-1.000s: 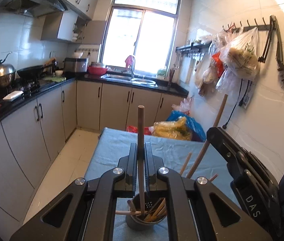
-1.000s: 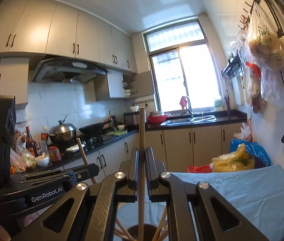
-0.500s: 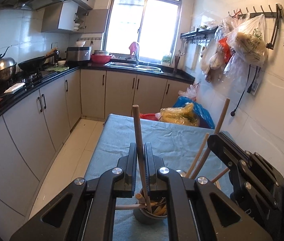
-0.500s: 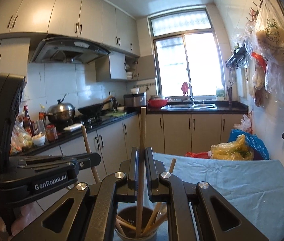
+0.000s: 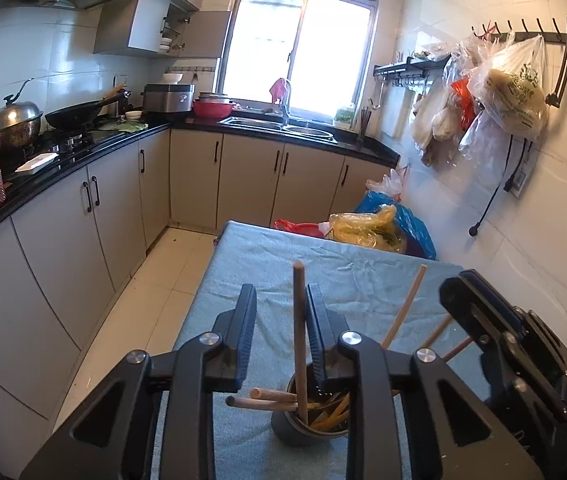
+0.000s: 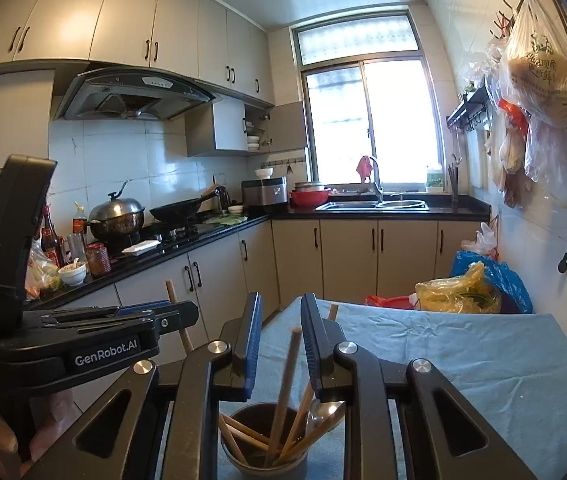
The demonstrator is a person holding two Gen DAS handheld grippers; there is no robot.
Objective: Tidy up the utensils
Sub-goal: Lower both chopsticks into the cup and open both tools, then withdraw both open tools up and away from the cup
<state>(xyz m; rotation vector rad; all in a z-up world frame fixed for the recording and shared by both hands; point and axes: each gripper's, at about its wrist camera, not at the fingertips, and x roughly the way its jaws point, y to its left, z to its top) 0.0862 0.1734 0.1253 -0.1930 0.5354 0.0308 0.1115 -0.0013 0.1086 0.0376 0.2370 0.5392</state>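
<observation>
A dark round utensil cup (image 5: 307, 428) stands on the blue cloth table (image 5: 347, 276), holding several wooden utensils. My left gripper (image 5: 279, 300) is open just above the cup; a wooden stick (image 5: 299, 332) stands loose between its jaws, its lower end in the cup. My right gripper (image 6: 281, 312) is open above the same cup (image 6: 263, 444); another wooden stick (image 6: 287, 376) stands free between its jaws, leaning in the cup. A metal spoon (image 6: 323, 412) also sits in the cup. Each gripper shows at the side of the other's view.
The blue cloth table (image 6: 463, 352) reaches away toward plastic bags (image 5: 379, 228) at its far end. Kitchen counters with a wok (image 5: 75, 114), pot and sink run along the left and back. Bags hang on the right wall (image 5: 507, 92).
Both grippers have opened and let go of their wooden sticks, which now rest in the cup. Both cameras have tilted down toward the cup.
</observation>
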